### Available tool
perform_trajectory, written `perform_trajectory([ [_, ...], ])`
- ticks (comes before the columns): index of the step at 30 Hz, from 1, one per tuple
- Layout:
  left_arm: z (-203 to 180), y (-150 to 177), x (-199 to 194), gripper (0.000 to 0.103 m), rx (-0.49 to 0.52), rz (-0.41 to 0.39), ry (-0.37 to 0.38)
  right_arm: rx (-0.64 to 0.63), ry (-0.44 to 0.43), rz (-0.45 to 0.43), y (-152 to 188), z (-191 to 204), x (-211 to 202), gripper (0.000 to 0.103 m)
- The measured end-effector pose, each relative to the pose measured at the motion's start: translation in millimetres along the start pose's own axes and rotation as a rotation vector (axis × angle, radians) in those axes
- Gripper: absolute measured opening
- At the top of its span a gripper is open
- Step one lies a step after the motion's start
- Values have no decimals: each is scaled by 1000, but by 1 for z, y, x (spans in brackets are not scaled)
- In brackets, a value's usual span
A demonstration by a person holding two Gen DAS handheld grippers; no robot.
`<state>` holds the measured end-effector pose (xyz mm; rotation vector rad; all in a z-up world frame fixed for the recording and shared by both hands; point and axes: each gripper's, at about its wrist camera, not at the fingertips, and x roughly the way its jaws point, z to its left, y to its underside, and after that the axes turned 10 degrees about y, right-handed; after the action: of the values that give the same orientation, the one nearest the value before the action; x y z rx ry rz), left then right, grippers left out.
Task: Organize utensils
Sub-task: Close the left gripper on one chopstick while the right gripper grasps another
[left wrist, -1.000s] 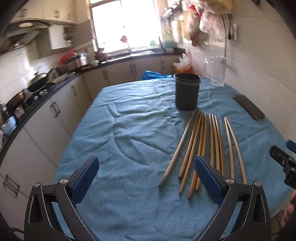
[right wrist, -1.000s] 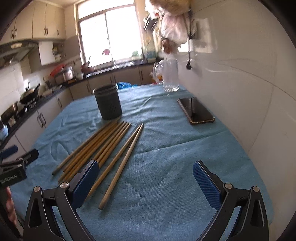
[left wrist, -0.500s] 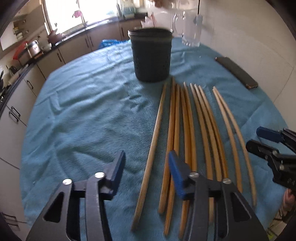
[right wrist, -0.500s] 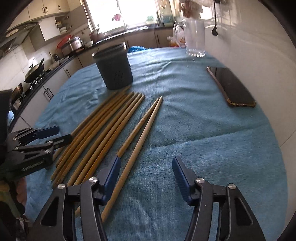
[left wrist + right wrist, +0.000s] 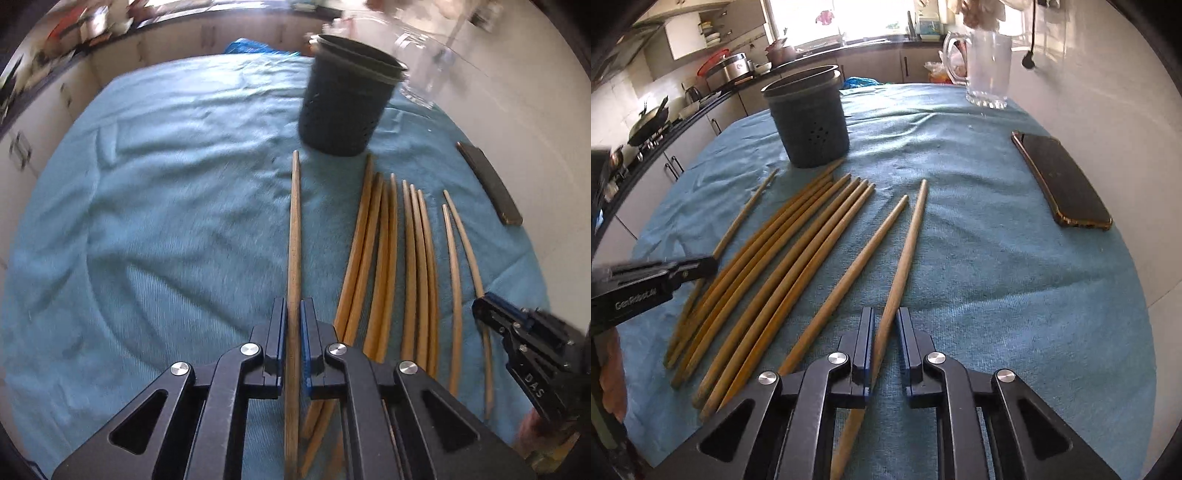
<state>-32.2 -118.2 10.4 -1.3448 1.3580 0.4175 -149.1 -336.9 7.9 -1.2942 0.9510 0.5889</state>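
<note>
Wooden chopsticks lie in a fanned row on the teal cloth (image 5: 1015,258) in front of the dark perforated holder (image 5: 809,118), their tips pointing toward it. Your left gripper (image 5: 293,341) has its blue pads pressed against the leftmost chopstick (image 5: 295,229), the one lying apart from the bundle on the side away from the wall; that stick runs straight between the fingers, its far tip just short of the holder's base. Your right gripper (image 5: 884,345) is closing on the rightmost chopstick (image 5: 910,240), the one farthest from the holder on the wall side; the stick sits between the pads against the left one, with a sliver of gap showing at the right pad, so contact on that side is not certain. Between your two chosen sticks the remaining chopsticks (image 5: 783,266) rest untouched, most touching side by side, one more (image 5: 864,254) lying just beside your right-hand pick. Right of the holder, near the wall, a dark phone (image 5: 1063,181) lies flat on the cloth, and a clear glass pitcher (image 5: 988,66) stands beyond it.
</note>
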Motion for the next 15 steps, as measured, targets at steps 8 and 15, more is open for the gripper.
perform_trajectory([
  [8, 5, 4, -9, 13, -36, 40, -12, 33, -38, 58, 1, -26, -3, 31],
  [15, 16, -29, 9, 28, -69, 45, -32, -23, 19, 86, -24, -23, 14, 41],
])
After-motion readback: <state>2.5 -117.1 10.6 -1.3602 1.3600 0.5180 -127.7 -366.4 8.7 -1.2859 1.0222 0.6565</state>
